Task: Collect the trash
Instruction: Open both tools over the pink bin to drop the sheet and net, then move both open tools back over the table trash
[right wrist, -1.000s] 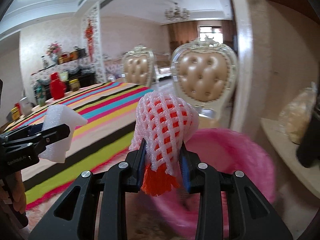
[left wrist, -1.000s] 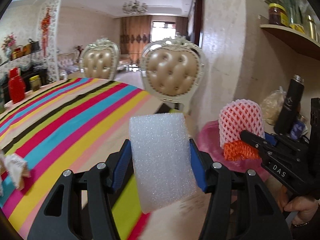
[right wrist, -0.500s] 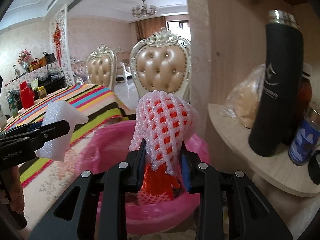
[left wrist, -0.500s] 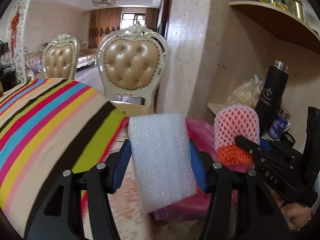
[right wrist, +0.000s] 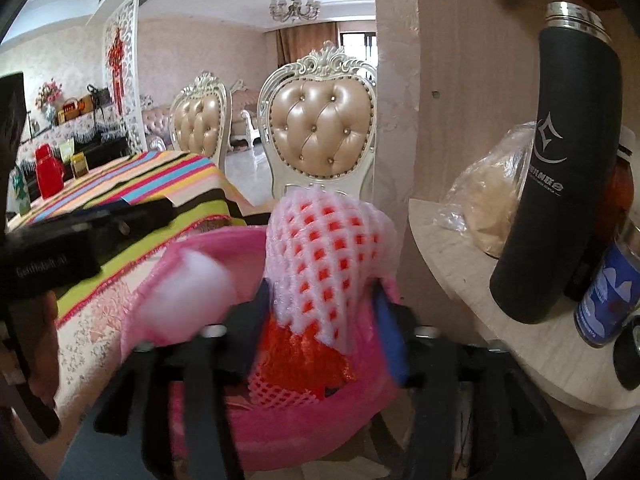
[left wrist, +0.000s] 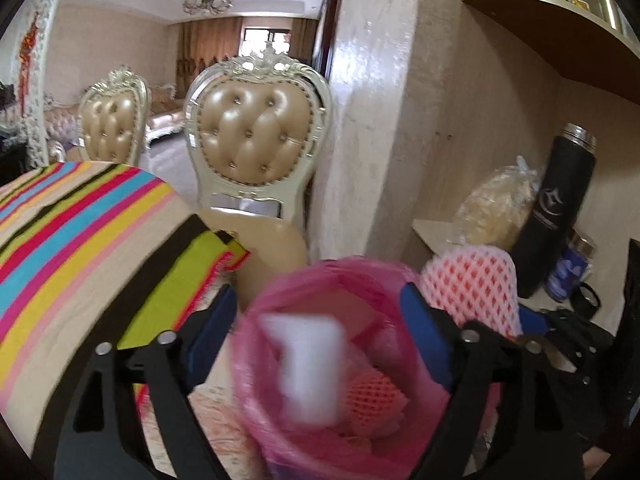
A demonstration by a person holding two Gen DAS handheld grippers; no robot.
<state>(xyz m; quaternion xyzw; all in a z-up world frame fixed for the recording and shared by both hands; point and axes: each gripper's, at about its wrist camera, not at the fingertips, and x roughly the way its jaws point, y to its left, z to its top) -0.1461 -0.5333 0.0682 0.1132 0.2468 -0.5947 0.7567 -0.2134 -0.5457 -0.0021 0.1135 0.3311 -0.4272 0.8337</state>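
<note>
right gripper (right wrist: 320, 312) jaws opening over the pink-lined bin (right wrist: 280, 432), foam fruit net (right wrist: 328, 256) loose between them, white foam block (right wrist: 188, 292) blurred alongside.

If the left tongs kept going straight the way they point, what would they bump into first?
Probably the white foam block, blurred and loose between the opening left tongs. Behind it sits the pink-lined trash bin. Depth is hard to judge.

2 tufted chairs (left wrist: 256, 140), striped tablecloth (left wrist: 80, 232), chandelier (right wrist: 295, 6), curtained window (left wrist: 260, 36), marble pillar (left wrist: 372, 100).
</note>
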